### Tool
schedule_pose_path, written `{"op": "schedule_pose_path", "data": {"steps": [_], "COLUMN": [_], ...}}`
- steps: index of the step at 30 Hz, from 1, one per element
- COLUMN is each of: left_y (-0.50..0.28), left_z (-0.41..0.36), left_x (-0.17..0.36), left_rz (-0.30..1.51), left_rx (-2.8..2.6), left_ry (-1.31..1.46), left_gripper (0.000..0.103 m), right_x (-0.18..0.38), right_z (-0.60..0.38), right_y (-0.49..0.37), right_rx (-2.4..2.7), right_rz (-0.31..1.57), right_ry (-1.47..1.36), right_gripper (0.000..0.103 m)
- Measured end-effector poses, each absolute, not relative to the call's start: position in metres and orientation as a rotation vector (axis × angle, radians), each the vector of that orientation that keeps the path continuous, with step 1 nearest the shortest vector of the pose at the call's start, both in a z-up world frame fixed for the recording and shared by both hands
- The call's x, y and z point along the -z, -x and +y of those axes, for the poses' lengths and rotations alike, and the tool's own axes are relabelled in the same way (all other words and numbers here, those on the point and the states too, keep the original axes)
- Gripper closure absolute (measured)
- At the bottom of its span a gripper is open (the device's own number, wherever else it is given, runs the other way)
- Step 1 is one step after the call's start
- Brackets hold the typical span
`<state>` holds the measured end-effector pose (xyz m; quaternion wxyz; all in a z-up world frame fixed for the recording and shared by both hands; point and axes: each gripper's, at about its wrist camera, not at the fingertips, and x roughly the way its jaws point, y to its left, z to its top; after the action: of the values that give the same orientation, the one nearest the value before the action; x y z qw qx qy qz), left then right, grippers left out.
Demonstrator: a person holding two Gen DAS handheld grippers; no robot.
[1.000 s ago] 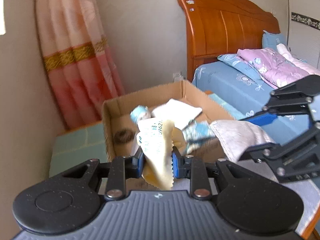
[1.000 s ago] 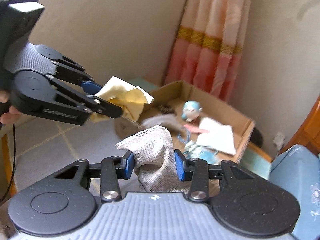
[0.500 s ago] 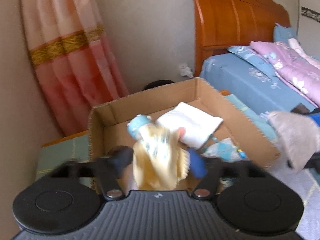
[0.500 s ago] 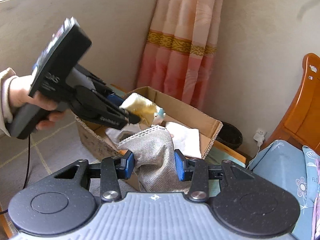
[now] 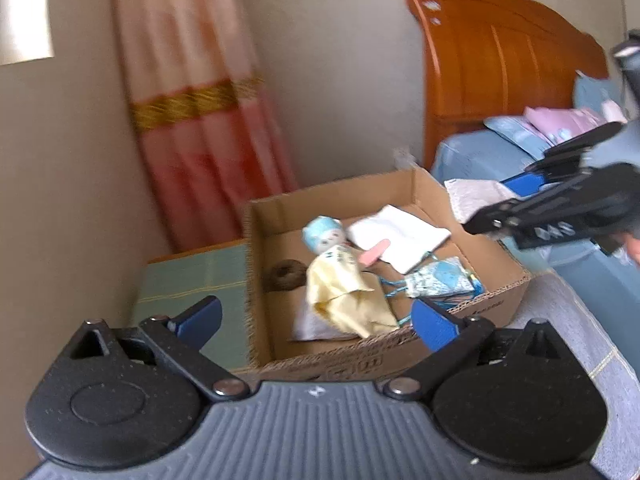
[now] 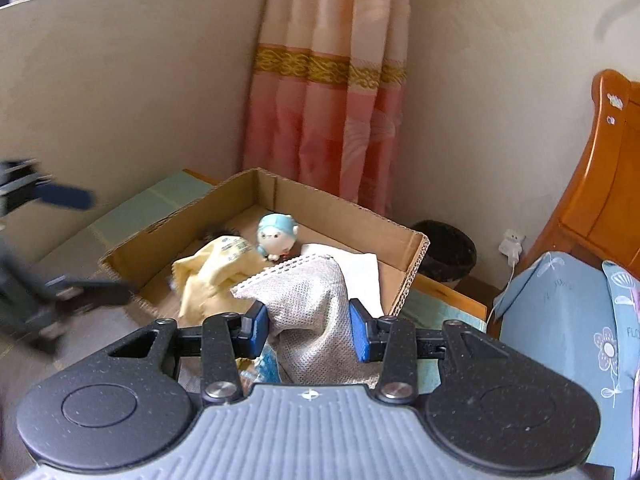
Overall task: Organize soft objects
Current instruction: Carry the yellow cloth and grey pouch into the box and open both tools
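An open cardboard box (image 5: 360,360) (image 6: 328,204) holds a yellow cloth (image 5: 344,296) (image 6: 216,276), a blue-capped plush (image 5: 324,236) (image 6: 276,236), a white folded cloth (image 5: 400,236), a blue patterned pouch (image 5: 440,284) and a dark ring (image 5: 284,276). My left gripper (image 5: 318,322) hovers at the box's near edge. Its jaws are opening wide, and the pads touch nothing. The yellow cloth lies loose in the box beyond them. My right gripper (image 6: 308,330) is shut on a grey mesh cloth (image 6: 312,312) (image 5: 476,200), held over the box's right side.
The box rests on a grey-blue mat, with a green mat (image 5: 192,284) behind it. A pink curtain (image 6: 328,120) hangs in the corner. A black bin (image 6: 444,252) and a wall plug stand beside the wooden headboard (image 5: 500,72). The blue bed (image 6: 560,320) lies to the right.
My left gripper opened and let go of the yellow cloth, which dropped into the box, and then drew back. My right gripper carried the grey cloth closer, over the box.
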<state>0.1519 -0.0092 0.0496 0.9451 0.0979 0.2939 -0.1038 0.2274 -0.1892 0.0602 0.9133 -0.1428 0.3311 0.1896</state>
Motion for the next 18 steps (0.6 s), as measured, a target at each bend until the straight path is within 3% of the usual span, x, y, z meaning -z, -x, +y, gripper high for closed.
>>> {"op": "schedule_pose_path", "data": {"steps": [14,16,18], "left_y": [-0.112,-0.111,-0.108], "left_z": [0.009,0.007,0.006], "left_x": [-0.042,-0.041,-0.04], "left_rz": [0.534,0.529,0.527], "left_rx": [0.031,0.025,0.027], "left_ry": [-0.191,-0.197,-0.2], "left_gripper": [0.001,0.001,0.001], "right_x": [-0.044,-0.043,-0.043], "right_z": [-0.169,-0.168,-0.169], "right_y": [-0.309,-0.322,-0.331], "right_rx": [-0.289,-0.257,-0.236], "right_rz": [0.739,0.739,0.744], "right_ry": [0.26,0.243,0.219], "right_gripper": [0.057,0.049,0.023]}}
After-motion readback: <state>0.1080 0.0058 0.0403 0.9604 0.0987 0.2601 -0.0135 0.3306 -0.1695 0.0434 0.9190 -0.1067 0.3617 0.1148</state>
